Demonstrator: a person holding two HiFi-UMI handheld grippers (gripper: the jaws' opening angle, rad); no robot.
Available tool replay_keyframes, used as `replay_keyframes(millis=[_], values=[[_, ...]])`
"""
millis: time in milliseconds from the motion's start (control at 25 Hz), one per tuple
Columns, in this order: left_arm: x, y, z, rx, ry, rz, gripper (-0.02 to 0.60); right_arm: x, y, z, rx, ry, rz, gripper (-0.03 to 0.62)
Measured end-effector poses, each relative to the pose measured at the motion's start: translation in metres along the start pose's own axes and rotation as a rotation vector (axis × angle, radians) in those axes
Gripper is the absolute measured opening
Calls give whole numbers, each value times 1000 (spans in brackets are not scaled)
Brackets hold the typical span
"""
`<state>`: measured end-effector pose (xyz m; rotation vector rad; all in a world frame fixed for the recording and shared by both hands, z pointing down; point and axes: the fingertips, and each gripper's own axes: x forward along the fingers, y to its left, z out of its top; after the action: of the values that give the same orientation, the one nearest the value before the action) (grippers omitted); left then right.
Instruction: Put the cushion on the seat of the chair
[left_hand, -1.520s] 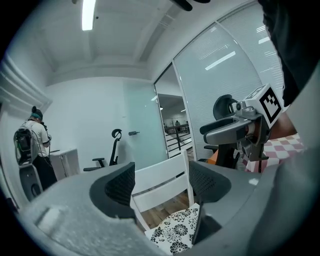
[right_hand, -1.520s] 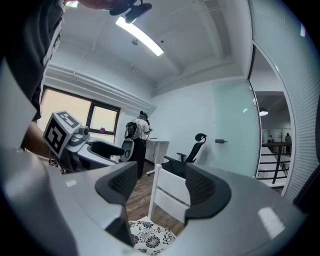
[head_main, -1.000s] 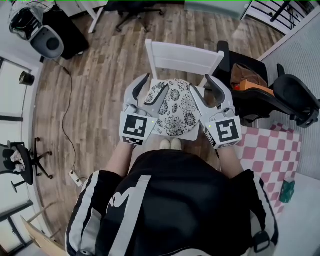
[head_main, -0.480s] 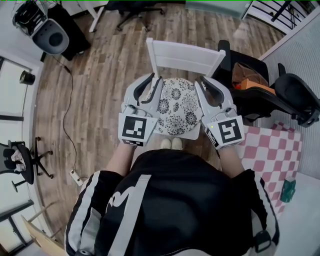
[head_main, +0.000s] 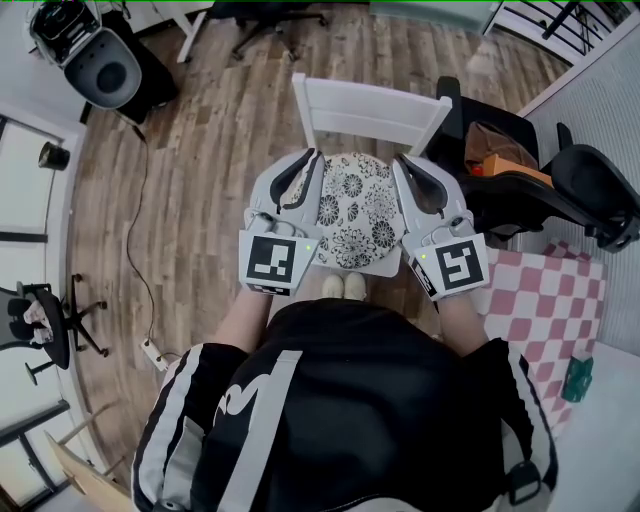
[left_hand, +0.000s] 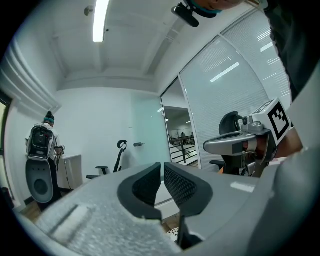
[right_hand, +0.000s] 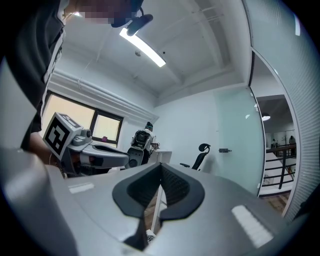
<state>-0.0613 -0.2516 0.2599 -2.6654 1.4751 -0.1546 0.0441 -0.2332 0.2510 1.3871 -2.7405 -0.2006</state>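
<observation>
A round white cushion with a black flower print (head_main: 355, 210) lies on the seat of a white wooden chair (head_main: 368, 110), right in front of the person. My left gripper (head_main: 315, 158) hovers level over the cushion's left edge; its jaws have just been closing and now stand together with nothing between them. My right gripper (head_main: 400, 160) hovers over the right edge, and its jaws have just closed too, empty. In the left gripper view the left gripper (left_hand: 162, 167) shows only a thin slit between its pads. The right gripper view shows the right gripper (right_hand: 160, 170) with pads touching.
A black office chair (head_main: 530, 185) with an orange thing on it stands close on the right. A pink checked cloth (head_main: 545, 310) lies at the lower right. A black and grey machine (head_main: 95, 60) stands at the back left. A cable with a power strip (head_main: 150, 352) runs along the wooden floor.
Both grippers' jaws went from wide open to together, with nothing taken between them. The hands stayed over the cushion, which has not moved.
</observation>
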Motion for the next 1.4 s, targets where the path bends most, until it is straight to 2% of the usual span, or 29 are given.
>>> replay_keyframes(millis=[280, 1000, 1400], values=[[-2, 0, 1, -11, -7, 8, 2, 1, 2, 0, 19, -3, -1, 0], [-1, -8, 3, -11, -16, -8, 2, -5, 2, 4, 14, -9, -20, -1], [-3, -11, 9, -37, -30, -18, 2, -8, 3, 2, 14, -3, -13, 0]])
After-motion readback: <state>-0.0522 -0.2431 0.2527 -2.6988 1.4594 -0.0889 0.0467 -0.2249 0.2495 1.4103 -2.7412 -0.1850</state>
